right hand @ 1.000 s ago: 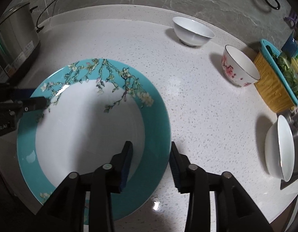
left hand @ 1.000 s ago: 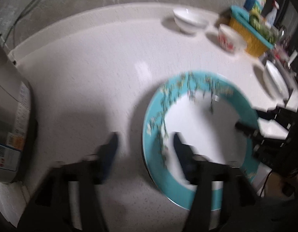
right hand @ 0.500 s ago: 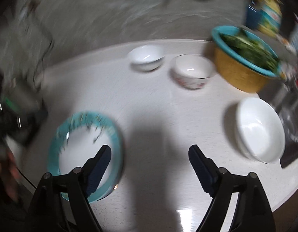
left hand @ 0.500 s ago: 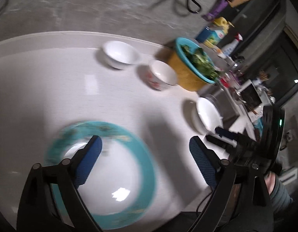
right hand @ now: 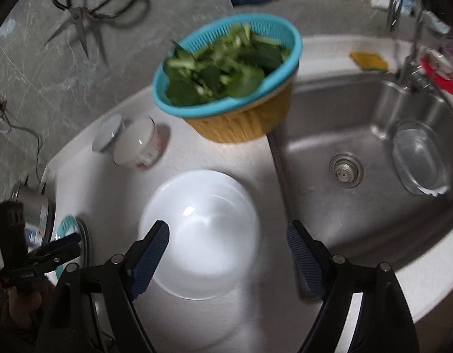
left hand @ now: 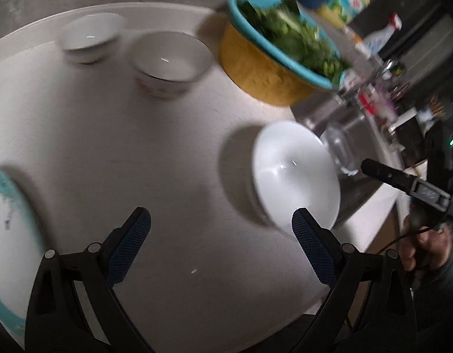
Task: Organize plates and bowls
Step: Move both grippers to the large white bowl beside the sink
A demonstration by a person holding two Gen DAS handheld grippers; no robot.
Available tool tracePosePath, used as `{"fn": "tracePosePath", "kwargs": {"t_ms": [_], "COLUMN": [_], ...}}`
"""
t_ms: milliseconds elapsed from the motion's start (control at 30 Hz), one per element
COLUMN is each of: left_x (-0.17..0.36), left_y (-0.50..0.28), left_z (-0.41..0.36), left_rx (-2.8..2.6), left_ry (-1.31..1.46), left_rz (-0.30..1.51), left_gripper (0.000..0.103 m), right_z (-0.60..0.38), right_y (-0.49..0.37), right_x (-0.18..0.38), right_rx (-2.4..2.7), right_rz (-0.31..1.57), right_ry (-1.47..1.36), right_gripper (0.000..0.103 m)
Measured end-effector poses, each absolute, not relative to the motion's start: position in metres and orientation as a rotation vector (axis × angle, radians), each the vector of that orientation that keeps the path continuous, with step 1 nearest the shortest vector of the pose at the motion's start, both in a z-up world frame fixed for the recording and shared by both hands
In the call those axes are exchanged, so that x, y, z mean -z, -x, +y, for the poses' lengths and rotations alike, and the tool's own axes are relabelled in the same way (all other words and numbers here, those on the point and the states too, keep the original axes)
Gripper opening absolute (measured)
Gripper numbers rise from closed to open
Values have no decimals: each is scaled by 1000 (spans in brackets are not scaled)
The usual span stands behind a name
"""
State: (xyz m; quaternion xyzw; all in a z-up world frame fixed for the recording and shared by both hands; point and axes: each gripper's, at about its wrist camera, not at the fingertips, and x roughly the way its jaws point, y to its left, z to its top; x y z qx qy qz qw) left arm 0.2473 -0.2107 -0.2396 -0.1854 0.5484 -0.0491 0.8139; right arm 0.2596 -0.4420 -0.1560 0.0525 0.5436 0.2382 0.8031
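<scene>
- Left gripper (left hand: pixel 220 229): jaws spread wide, having just been opening. Nothing lies between the blue pads; bare worktop (left hand: pixel 123 153) shows in the gap.
- Right gripper (right hand: pixel 227 242): jaws spread wide, having just been opening. The pads press on nothing. The large white bowl (right hand: pixel 201 235) sits below and between them, untouched.
- Large white bowl: upright on the worktop, at the edge that meets the steel sink (right hand: pixel 367 135).
- Teal-rimmed plate (left hand: pixel 5 235): flat on the worktop near its front edge, well apart from the large white bowl.
- Small white bowl (left hand: pixel 91 36) and flower-patterned bowl (left hand: pixel 167 61): side by side near the back edge of the worktop.
- Colander of green leaves (right hand: pixel 226 67): teal, nested in a yellow basin, just beside the sink at the back.
- Glass bowl (right hand: pixel 420 158): inside the sink, at its right side.
- Steel cooker (right hand: pixel 35 211): at the far left end of the worktop, beyond the plate.
</scene>
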Motion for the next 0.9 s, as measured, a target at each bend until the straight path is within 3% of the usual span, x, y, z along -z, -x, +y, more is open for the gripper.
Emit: {"fn": "tracePosePath", "kwargs": {"t_ms": [300, 467, 600, 667, 800, 900], "left_x": [287, 310, 319, 321, 322, 320], "left_y": [-295, -303, -310, -312, -302, -303], "left_z": [-265, -278, -286, -286, -278, -278], "left_rx": [-31, -50, -67, -79, -77, -57], "left_ry": [373, 367, 361, 354, 363, 378], "left_rz": [1254, 1314, 1326, 1322, 1323, 1312], "left_gripper": [95, 64, 62, 46, 42, 30], "right_z": [-438, -426, -419, -416, -414, -411], "right_y": [-291, -298, -301, -302, -304, -306], "right_x": [210, 225, 230, 231, 233, 234], "right_rx": [-685, -739, -764, -763, -768, -763], "right_rz": [1299, 1333, 1334, 1337, 1342, 1347], "right_ry": [-86, -59, -34, -13, 1, 11], "right_gripper": [79, 71, 65, 61, 58, 54]}}
